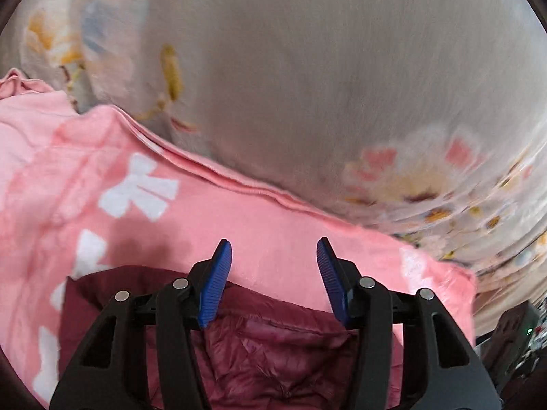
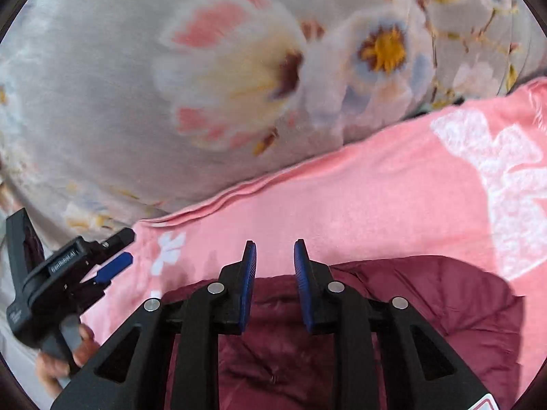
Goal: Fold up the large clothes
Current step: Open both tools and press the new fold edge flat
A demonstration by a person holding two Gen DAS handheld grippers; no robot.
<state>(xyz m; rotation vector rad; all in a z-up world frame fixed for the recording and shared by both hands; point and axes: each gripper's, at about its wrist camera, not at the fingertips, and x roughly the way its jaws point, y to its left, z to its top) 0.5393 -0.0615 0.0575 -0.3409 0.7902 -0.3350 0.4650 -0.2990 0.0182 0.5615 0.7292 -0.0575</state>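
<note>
- A dark maroon puffer garment (image 1: 273, 348) lies low in both wrist views, right under the two grippers. Its cloth is shiny, quilted and finely creased, with a stitched seam running across it in the left wrist view.
- In the right wrist view the same garment (image 2: 427, 307) shows a rounded, puffed edge at the right; its surface there looks darker and more matte.
- The garment rests on a pink blanket (image 1: 239, 212) printed with white bow shapes. The blanket's folded edge runs slantwise across both views.
- Beyond the blanket lies a pale grey bedspread (image 1: 324, 68) with large pink, white and yellow flowers, blurred in both views.
- The left gripper (image 1: 273, 253) has its blue ribbed fingers (image 1: 218, 280) standing well apart, with nothing between them; only blanket and garment show beneath the gap.
- The right gripper (image 2: 275, 254) has its blue fingers (image 2: 248, 283) closer together, a narrow gap between them, and nothing in that gap.
- At the left edge of the right wrist view, the left gripper appears from the side, with a hand (image 2: 65, 358) wrapped round its handle.
</note>
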